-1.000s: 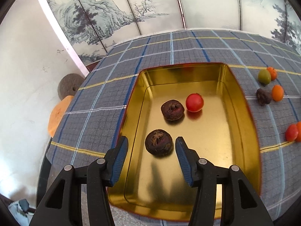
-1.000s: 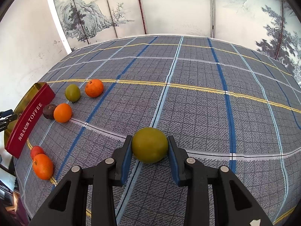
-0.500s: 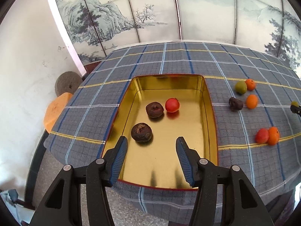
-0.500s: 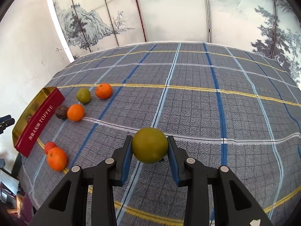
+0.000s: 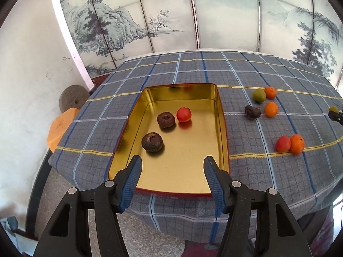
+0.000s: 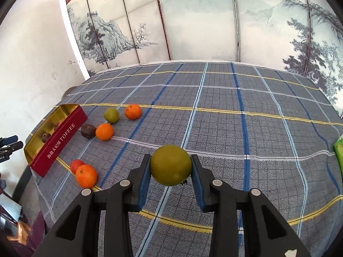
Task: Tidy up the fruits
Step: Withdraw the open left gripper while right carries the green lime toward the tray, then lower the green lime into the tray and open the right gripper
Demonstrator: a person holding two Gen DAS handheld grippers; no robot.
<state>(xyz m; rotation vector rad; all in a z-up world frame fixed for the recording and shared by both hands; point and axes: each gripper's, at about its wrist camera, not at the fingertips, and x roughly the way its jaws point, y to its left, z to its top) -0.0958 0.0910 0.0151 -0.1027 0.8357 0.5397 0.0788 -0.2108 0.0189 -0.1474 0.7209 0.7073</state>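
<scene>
My right gripper (image 6: 170,167) is shut on a green fruit (image 6: 170,165) and holds it above the checked cloth. My left gripper (image 5: 172,169) is open and empty, above the near end of the gold tin tray (image 5: 186,169). The tray holds two dark brown fruits (image 5: 152,142) (image 5: 165,119) and a red fruit (image 5: 184,114). On the cloth right of the tray lie a green fruit (image 5: 259,95), two oranges (image 5: 270,92) (image 5: 271,109), a dark fruit (image 5: 253,112), and a red fruit (image 5: 283,144) touching an orange (image 5: 297,144). The tray (image 6: 57,143) shows at the left of the right wrist view.
The table is covered by a blue-grey checked cloth (image 5: 246,77); its near edge drops off just below the tray. A painted folding screen (image 5: 193,15) stands behind. An orange stool (image 5: 59,127) and a round stone (image 5: 71,100) sit at the left. A green package (image 6: 339,150) lies at the right edge.
My left gripper has pulled back and up from the tray, away from the dark fruit. My right gripper has lifted the green fruit off the cloth and higher.
</scene>
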